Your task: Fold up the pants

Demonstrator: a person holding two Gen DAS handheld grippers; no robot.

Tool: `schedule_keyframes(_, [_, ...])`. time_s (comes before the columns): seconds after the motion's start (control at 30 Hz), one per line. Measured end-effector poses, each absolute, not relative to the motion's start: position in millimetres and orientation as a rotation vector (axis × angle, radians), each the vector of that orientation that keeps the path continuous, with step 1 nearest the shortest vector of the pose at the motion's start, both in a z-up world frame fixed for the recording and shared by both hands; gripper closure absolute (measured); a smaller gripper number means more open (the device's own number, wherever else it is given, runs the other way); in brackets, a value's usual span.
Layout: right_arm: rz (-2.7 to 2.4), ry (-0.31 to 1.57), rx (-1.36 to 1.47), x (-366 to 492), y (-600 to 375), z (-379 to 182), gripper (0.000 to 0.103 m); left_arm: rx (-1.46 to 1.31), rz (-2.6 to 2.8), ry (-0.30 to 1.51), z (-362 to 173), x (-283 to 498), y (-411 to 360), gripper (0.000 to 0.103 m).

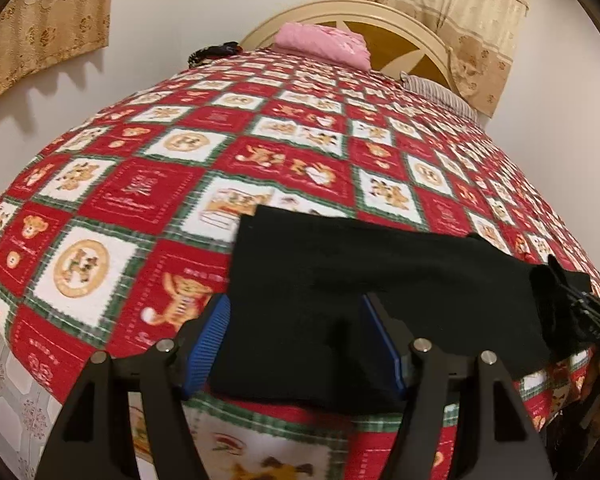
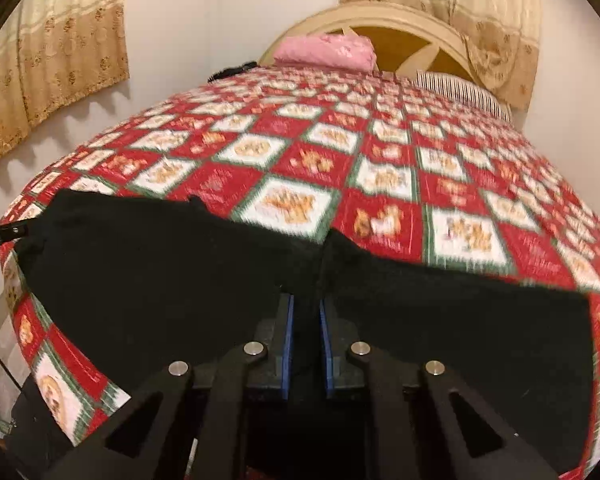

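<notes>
Black pants lie flat along the near edge of a bed covered by a red, white and green teddy-bear quilt. My left gripper is open, its blue pads standing on either side of the pants' left end without pressing on it. In the right wrist view the pants spread across the foreground. My right gripper is shut on a raised fold of the black cloth near the middle. That same gripper shows at the right edge of the left wrist view with bunched cloth in it.
A pink folded blanket and a striped pillow lie by the cream headboard. A dark item sits at the far left corner. Patterned curtains hang on the wall. Tiled floor shows beyond the bed's left edge.
</notes>
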State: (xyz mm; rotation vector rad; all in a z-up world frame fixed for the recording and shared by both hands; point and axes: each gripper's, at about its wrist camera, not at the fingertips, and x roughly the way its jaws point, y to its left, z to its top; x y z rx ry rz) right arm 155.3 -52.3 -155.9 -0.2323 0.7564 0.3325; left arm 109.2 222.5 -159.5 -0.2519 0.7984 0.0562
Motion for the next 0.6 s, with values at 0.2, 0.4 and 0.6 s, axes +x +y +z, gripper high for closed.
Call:
schedule_keyframes(0.2, [0.382,0.806,-0.277,157.9,-32.7,-181.3,0.091,-0.247,0.097,0.798,-168.8,116.3,238.9,0.033])
schedule_keyframes(0.4, [0.413,0.796,-0.309,155.9,-35.0,-184.4,0.080,-0.245,0.098,0.824,-180.8,122.2,243.6,0.029])
schedule_keyframes(0.6, [0.445,0.749,-0.224,137.7,-75.9,-156.8,0.047,-0.239,0.121,0.787,-176.0,119.6,250.7,0.029])
